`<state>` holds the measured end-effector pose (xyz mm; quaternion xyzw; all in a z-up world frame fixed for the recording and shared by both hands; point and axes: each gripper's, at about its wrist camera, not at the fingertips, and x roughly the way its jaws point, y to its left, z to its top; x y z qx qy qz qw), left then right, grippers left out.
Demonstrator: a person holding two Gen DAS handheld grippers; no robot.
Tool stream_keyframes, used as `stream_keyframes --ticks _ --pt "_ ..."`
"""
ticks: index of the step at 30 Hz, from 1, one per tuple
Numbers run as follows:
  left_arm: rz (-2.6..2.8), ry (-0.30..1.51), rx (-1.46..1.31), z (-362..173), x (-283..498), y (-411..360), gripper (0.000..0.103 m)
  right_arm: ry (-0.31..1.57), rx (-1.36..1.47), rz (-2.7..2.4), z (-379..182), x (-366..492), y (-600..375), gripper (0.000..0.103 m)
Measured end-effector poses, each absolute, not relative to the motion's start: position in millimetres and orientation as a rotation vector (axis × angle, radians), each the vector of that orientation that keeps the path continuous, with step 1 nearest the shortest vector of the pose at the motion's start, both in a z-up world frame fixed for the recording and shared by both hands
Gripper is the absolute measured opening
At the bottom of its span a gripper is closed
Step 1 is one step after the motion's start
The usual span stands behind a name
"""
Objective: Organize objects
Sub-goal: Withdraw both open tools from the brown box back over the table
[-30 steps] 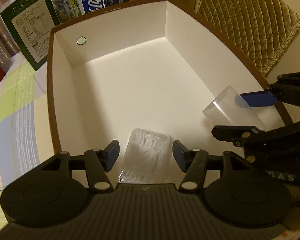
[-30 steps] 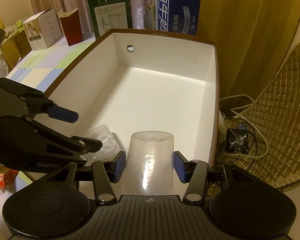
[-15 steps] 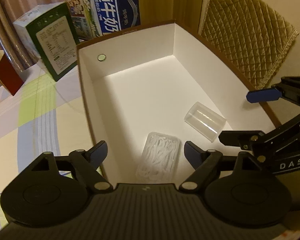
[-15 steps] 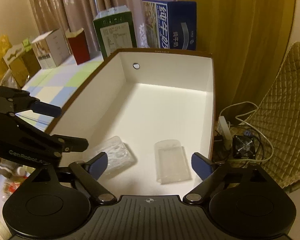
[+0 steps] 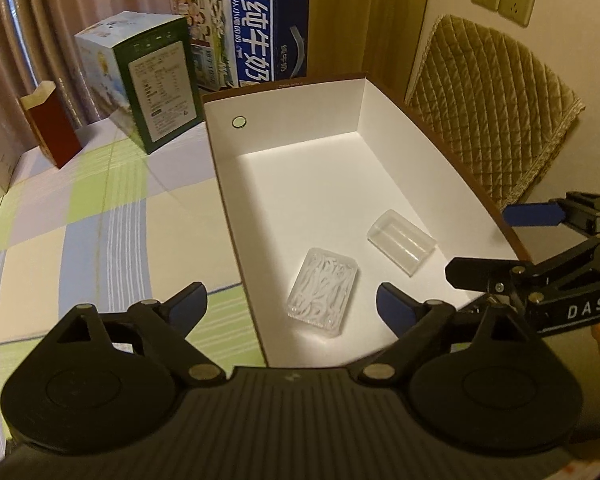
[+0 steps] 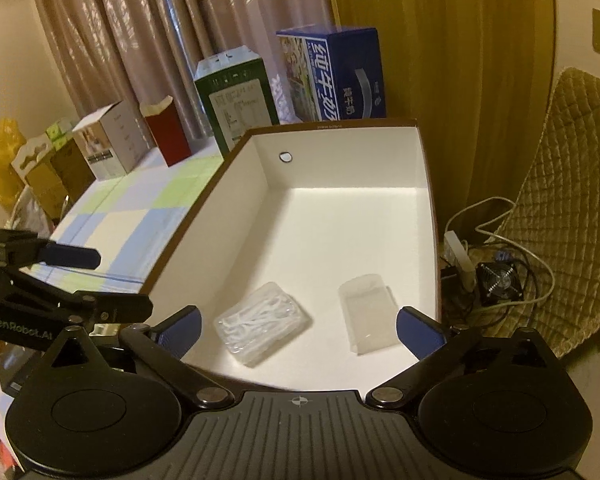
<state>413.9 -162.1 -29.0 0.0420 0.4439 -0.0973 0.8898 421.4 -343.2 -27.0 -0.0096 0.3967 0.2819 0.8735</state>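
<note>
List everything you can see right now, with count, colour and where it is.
storage box: one, white inside with brown rim, on the table.
floss pick case: one, clear, near end of the box floor.
clear cup: one, transparent, lying on its side beside the case, apart from it.
blue carton: one, behind the box.
green carton: one, left of the blue one.
red carton: one, further left.
tablecloth: one, checked green, blue and cream.
left claw: black with blue pads, opening, nothing between.
right claw: same, opening, nothing between.

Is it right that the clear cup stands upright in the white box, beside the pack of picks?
Not quite. The cup lies on its side on the floor of the box, not upright; the right wrist view shows this. It is indeed beside the pack of picks, apart from it.
</note>
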Motion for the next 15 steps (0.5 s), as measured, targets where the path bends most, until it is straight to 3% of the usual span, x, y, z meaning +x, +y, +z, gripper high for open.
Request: stream_keyframes --ticks 15 --pt "-0.235 0.881 0.043 -3.9 347.4 -123.3 0.091 0.790 0.030 0.553 -3.5 359.6 -329.6 0.101"
